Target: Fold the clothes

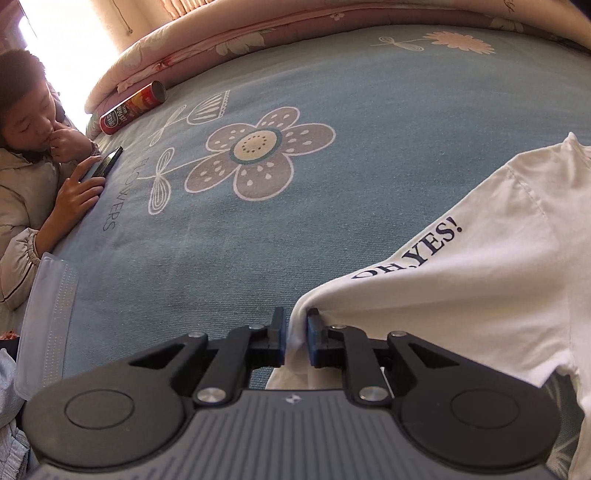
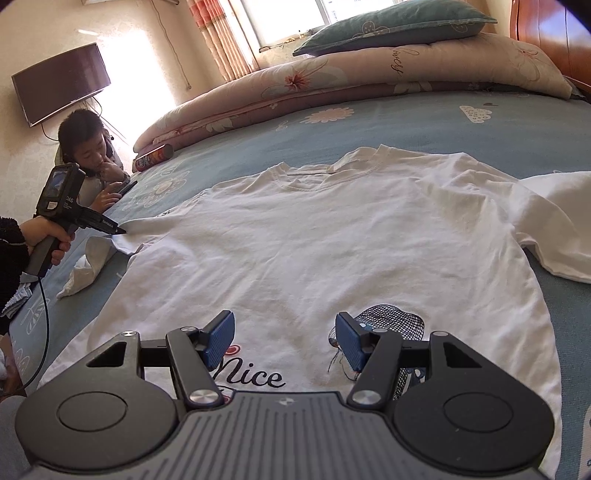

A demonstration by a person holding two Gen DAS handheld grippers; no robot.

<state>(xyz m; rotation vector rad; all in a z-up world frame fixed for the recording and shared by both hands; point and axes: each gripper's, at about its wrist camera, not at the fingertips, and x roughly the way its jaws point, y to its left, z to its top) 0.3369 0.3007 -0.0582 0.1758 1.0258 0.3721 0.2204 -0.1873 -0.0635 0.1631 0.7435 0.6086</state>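
Left tongs [image 1: 295, 332] clamped on T-shirt [image 2: 314, 229] sleeve edge; right tongs [image 2: 286, 341] apart above hem.

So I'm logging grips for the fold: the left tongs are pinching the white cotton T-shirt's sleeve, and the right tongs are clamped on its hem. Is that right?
Not quite. The left tongs do pinch the white cotton T-shirt's sleeve, but the right tongs stand open above the shirt's printed front, gripping nothing. The right wrist view shows this.

Left wrist view: close over T-shirt [image 1: 480, 280] sleeve edge, angled down across bed [image 1: 332, 110] toward folded quilt [image 1: 229, 40]. Right wrist view: low over shirt hem, facing pillows [image 2: 399, 26], window. Shared: shirt, chip can [image 1: 135, 107], seated person [image 2: 92, 155].
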